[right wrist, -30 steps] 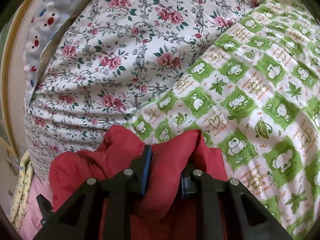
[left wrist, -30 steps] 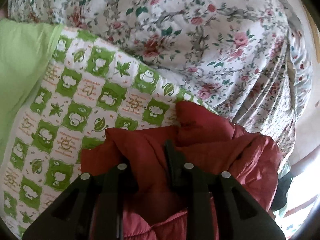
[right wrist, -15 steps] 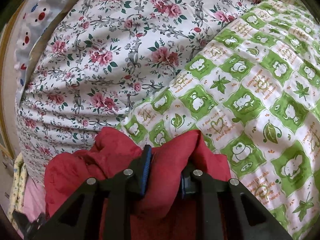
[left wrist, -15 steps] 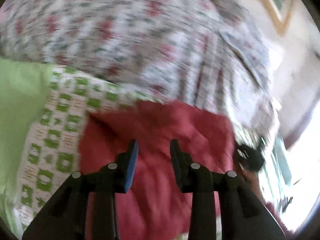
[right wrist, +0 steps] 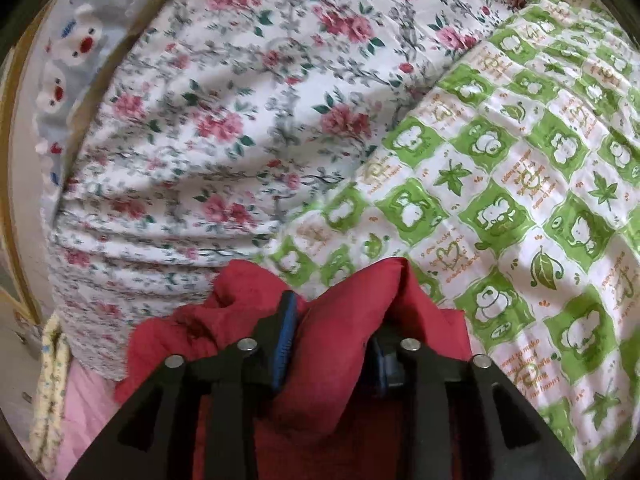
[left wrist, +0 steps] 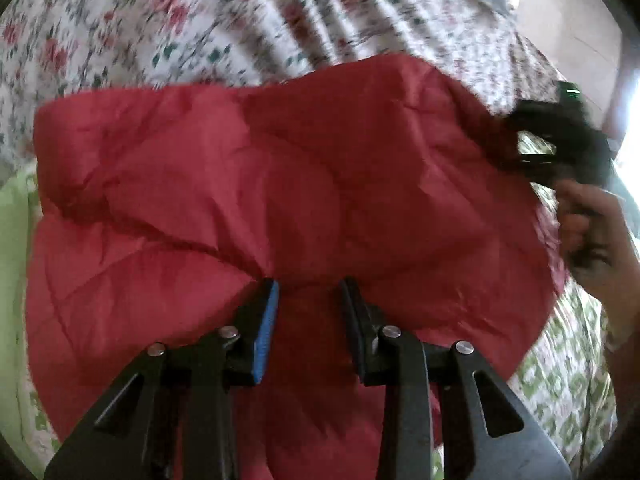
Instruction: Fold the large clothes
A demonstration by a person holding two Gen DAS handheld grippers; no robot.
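Left tongs [left wrist: 308, 292] released, quilted red jacket [left wrist: 280, 184] spread, right tongs [right wrist: 332, 328] pinching

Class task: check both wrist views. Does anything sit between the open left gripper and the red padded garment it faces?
Nothing visible does. The left gripper is open directly over the red garment, with no object between. The right gripper is shut on a bunch of that garment.

Bed under layered covers
Green-checked blanket [right wrist: 520, 208] at right, floral quilt [right wrist: 224, 128] upper left, red jacket [right wrist: 340, 320] at bottom.
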